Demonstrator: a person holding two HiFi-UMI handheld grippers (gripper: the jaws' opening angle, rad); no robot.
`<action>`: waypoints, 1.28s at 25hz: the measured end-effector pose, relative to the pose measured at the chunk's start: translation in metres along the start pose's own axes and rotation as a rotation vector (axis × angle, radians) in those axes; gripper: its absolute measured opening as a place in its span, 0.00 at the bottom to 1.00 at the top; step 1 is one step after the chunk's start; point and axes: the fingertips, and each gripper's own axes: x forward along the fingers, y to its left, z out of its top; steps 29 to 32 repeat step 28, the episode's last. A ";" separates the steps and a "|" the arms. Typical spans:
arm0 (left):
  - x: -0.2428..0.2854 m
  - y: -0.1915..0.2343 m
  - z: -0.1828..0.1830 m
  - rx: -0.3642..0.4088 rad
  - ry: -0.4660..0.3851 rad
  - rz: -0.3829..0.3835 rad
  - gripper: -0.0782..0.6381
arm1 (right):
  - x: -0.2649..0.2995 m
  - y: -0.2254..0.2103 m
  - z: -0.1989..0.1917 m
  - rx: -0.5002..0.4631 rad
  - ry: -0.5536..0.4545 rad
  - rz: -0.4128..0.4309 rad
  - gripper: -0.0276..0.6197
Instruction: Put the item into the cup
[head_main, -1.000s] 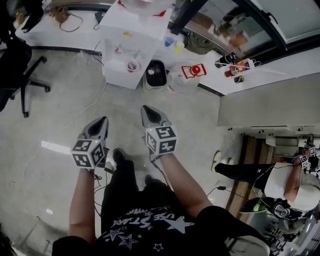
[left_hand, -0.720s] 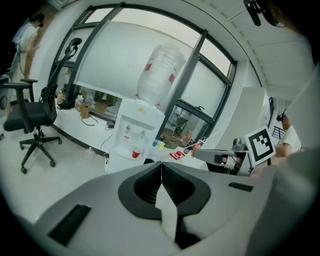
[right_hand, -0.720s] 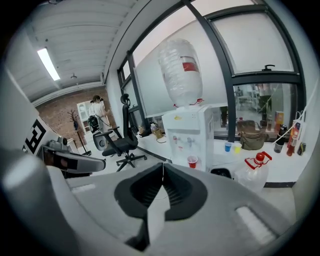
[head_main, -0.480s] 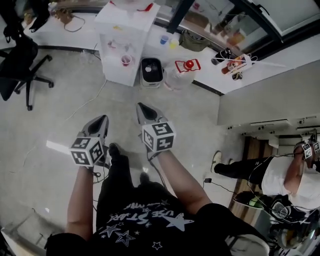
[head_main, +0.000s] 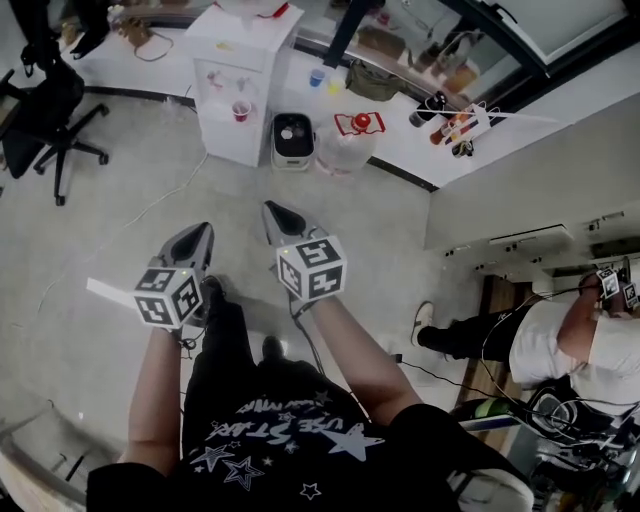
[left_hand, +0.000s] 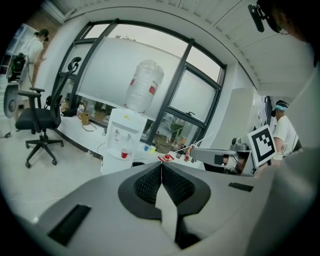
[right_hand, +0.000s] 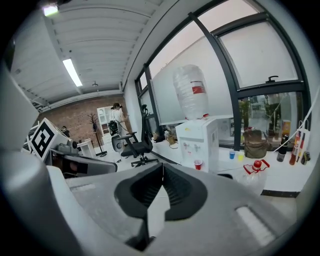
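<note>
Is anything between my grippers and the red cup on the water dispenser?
Nothing visible. Only bare floor lies between the left gripper, the right gripper and the dispenser, where the red cup sits under the taps. A thin cable lies on the floor left of that line. Both grippers are shut and empty.

Bright window daylight, sharp focus, strong fisheye distortion at edges.

Mostly plastic, mostly matt
My left gripper (left_hand: 161, 167) and right gripper (right_hand: 162, 167) wear matt grey plastic with black ribbed pads (left_hand: 147, 182); the water dispenser (head_main: 218, 140) is smooth white plastic, its bottle (right_hand: 191, 92) clear plastic, the floor (head_main: 100, 220) faintly glossy.
</note>
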 end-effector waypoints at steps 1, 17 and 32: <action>-0.005 -0.008 -0.002 0.001 -0.004 0.002 0.12 | -0.009 0.002 -0.001 0.000 0.000 0.004 0.05; -0.071 -0.093 -0.029 0.021 -0.090 0.038 0.12 | -0.115 0.037 -0.021 -0.056 -0.029 0.083 0.05; -0.100 -0.123 -0.048 0.023 -0.107 0.050 0.12 | -0.157 0.051 -0.042 -0.041 -0.025 0.102 0.05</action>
